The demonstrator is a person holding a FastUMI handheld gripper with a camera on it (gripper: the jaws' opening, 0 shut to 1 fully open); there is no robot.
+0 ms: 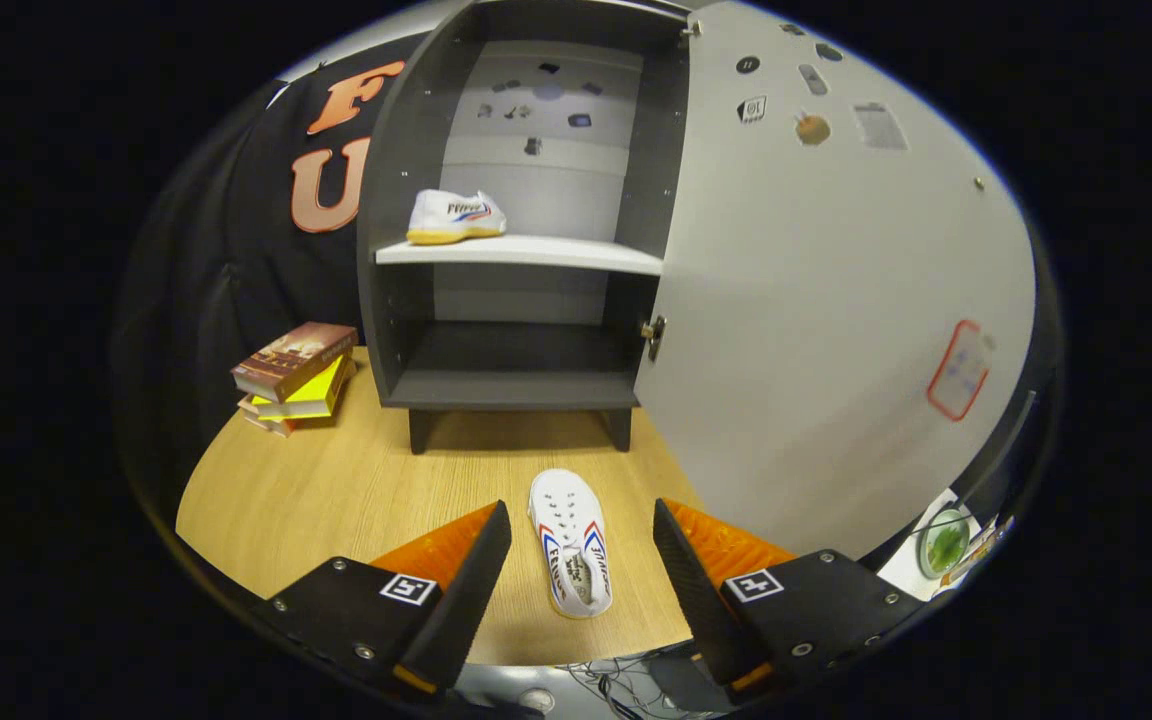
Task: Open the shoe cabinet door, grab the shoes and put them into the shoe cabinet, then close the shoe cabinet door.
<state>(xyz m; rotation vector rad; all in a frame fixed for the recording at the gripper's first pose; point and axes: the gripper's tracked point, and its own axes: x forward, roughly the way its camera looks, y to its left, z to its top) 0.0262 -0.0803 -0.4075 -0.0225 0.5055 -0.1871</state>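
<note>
Not much legible here tbh. Both shoes, the one on the table and the one on the shelf, have striped side lettering, too blurry to make out. Door has small stickers plus a red-outlined one, unreadable. Book spines too. Gripper carries square code markers, fingers spread wide either side of the table shoe.
</note>
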